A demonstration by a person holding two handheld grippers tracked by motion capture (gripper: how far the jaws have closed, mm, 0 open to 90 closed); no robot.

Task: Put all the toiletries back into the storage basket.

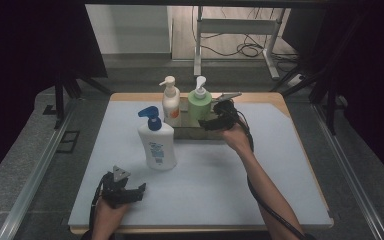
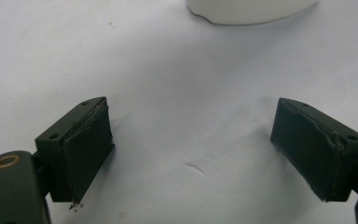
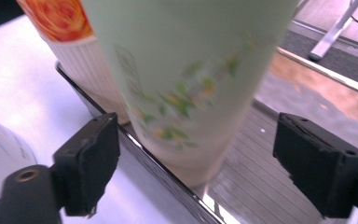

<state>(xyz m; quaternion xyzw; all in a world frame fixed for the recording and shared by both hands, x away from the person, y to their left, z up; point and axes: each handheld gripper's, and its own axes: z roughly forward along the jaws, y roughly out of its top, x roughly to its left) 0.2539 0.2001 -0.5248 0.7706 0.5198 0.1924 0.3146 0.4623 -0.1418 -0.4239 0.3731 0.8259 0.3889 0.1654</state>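
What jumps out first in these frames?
Three pump bottles: a white one with a blue pump stands alone on the white mat, while a cream one and a green one stand in a metal tray at the far edge. The right gripper is at the green bottle, jaws open on either side of its base. The left gripper rests open near the front.

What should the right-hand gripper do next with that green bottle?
Probably ease forward and close. The right gripper is open, its jaws either side of the green bottle without touching it. The bottle stands in the metal tray, so a firm grip comes before any lift.
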